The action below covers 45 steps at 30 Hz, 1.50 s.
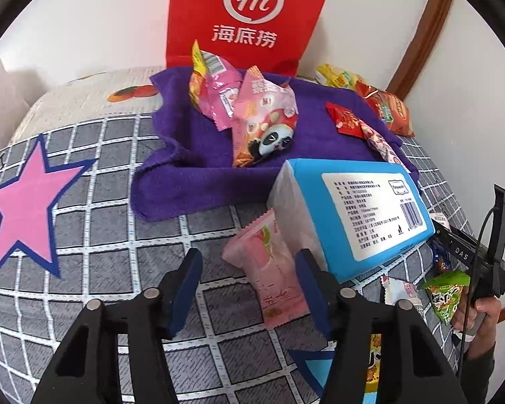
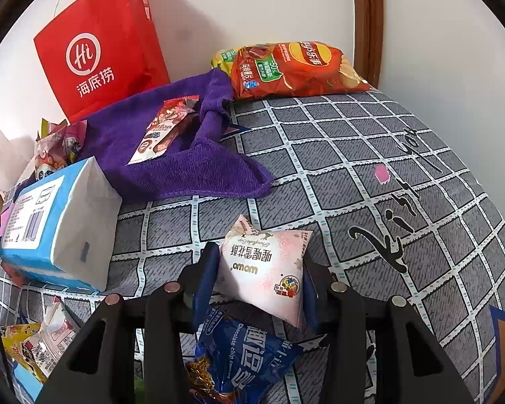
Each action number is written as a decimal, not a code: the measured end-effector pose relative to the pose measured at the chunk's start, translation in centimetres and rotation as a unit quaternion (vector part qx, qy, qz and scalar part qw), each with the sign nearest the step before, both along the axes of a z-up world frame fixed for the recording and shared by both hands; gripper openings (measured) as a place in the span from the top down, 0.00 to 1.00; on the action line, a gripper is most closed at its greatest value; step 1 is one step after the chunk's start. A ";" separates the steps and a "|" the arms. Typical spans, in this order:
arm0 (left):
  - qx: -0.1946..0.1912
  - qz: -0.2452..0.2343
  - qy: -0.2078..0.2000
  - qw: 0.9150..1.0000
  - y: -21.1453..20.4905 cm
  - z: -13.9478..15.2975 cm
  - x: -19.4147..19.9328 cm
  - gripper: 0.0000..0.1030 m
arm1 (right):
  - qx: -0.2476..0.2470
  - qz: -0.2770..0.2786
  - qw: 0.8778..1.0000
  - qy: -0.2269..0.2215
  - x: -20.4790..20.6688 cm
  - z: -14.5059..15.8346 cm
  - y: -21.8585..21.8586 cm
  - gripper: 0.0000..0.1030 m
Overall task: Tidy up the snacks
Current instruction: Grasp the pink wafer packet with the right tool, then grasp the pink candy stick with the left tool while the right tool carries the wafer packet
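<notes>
My left gripper [image 1: 247, 289] is open, its fingers either side of a pink peach snack packet [image 1: 269, 269] lying on the checked bedspread beside a blue tissue pack [image 1: 360, 212]. My right gripper [image 2: 257, 279] is closed on a white-pink snack pillow packet [image 2: 264, 269], held between the blue pads. A blue chocolate chip cookie packet [image 2: 242, 360] lies under it. On the purple towel [image 1: 205, 155] lie pink panda snack packets [image 1: 262, 118] and a red packet [image 1: 345, 119]. The towel also shows in the right wrist view [image 2: 185, 168] with a snack bar [image 2: 161, 134] on it.
A red paper bag [image 1: 249, 17] stands against the wall behind the towel. A red chips bag [image 2: 296, 70] lies at the back by the wooden frame. Several small packets [image 2: 40, 340] lie at the lower left. The tissue pack [image 2: 57, 222] sits left of my right gripper.
</notes>
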<state>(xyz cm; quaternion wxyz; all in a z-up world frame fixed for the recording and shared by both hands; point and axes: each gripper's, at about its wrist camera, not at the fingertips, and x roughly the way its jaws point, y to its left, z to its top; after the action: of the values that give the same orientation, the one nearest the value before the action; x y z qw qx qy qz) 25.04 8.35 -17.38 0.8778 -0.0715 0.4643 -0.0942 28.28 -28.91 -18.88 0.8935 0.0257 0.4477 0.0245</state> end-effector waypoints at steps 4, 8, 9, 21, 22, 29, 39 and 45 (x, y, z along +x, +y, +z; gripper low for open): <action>-0.005 -0.012 -0.006 1.000 -0.2 -0.1 0.2 0.62 | 0.001 0.002 1.000 0.000 0.0 0.0 0.0 0.56; -0.029 -0.027 -0.004 0.999 -0.2 -0.1 0.1 0.74 | 0.003 0.002 1.000 0.000 0.0 0.0 0.0 0.56; -0.030 -0.029 -0.003 0.999 -0.3 -0.1 0.1 0.75 | 0.005 0.002 1.000 0.000 0.0 0.0 -0.1 0.57; -0.024 -0.022 -0.007 0.999 0.7 1.2 -1.9 0.79 | 0.027 0.001 1.000 -0.004 -0.1 0.1 -0.6 0.58; -0.024 -0.021 -0.009 0.999 0.9 1.4 -2.2 0.79 | 0.027 0.001 1.000 -0.004 -0.1 0.1 -0.6 0.58; -0.014 -0.015 -0.030 0.999 1.8 3.9 -3.5 0.79 | 0.030 0.005 1.000 0.003 -0.1 0.5 -0.6 0.60; -0.008 -0.004 -0.063 0.998 2.4 7.8 -2.3 0.79 | 0.030 0.037 0.998 -0.030 0.6 7.1 1.8 0.61; -0.011 0.008 -0.076 0.997 2.6 10.0 0.5 0.79 | 0.031 0.067 0.996 -0.059 2.8 12.4 4.9 0.61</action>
<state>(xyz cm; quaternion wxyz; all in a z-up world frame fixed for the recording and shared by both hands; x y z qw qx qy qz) 25.52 10.93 -7.35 0.9105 -0.0773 0.3943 -0.0977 31.06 -23.97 -6.50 0.9134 0.0216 0.3941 0.0991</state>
